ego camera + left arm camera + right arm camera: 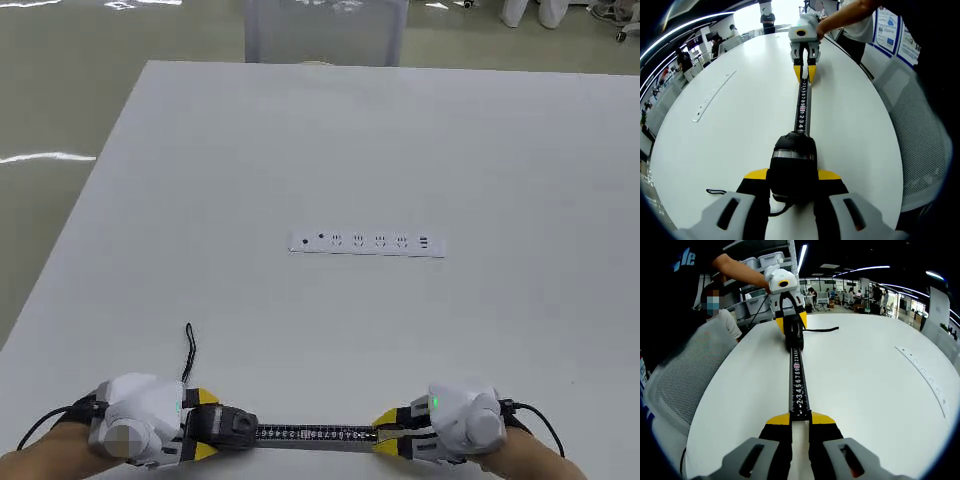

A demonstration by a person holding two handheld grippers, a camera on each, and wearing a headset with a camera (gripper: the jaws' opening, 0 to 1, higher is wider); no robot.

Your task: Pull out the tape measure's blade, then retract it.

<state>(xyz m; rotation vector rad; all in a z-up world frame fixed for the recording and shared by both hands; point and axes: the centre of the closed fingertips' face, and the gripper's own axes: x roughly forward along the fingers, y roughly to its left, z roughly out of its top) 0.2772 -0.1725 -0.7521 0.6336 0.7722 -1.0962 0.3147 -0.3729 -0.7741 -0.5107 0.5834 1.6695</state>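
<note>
Black plastic tape measure case (793, 157) sits clamped in the left claw (792, 176) at the near edge of the white tabletop (350, 150), its numbered blade (798, 380) pinched by the right claw (800, 419); any slip would likely whip it back.

A big white table (400, 150) stands in a large room. A long white power strip (366, 242) lies flat on it. The floor (60, 90) is green-gray and shiny, with bright spots of light. A gray mesh chair (920, 130) is beside the table. Shelves (757, 262) hold boxes, blue posters (887, 25) hang on a wall, and long lights (802, 252) glow on the dark ceiling.
</note>
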